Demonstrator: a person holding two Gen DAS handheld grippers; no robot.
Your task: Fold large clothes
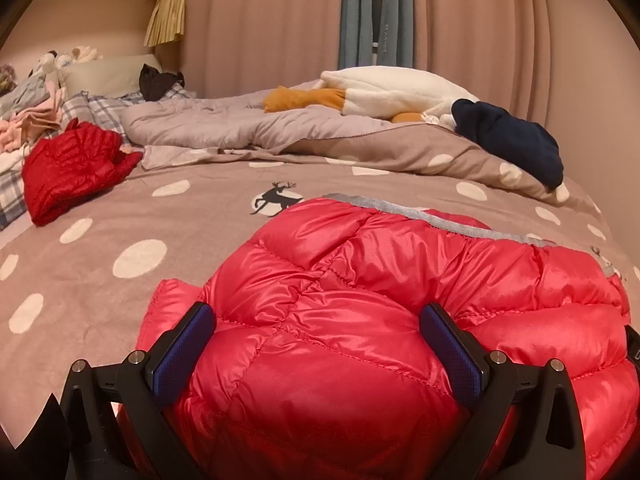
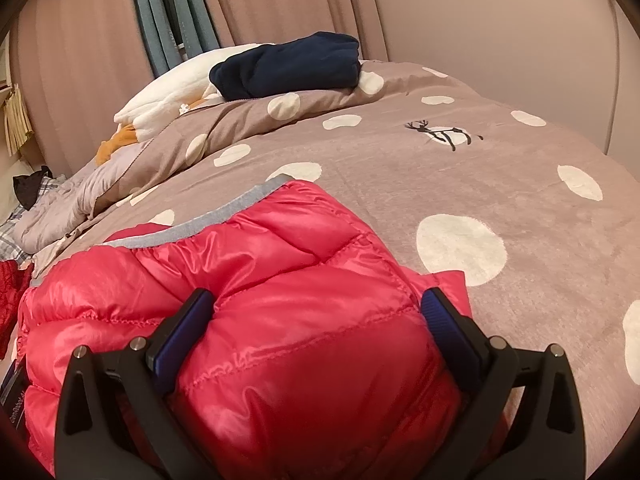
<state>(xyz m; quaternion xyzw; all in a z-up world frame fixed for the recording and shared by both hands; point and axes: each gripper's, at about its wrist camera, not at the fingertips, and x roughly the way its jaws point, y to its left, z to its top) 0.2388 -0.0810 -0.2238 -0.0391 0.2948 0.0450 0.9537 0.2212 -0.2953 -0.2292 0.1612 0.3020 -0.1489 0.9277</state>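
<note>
Red puffer jacket lies near on the dotted bedspread, long axis left-right, grey hem far. Left gripper and right gripper spread wide, straddling bulging fabric.

On my polka-dot brown bedspread

A white plush goose toy lies at the far edge by the pink curtains; a rumpled grey quilt lies beside it.

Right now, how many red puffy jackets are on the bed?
2: one jacket in the fingers of both grippers; another red jacket crumpled far left. More may be hidden.
</note>
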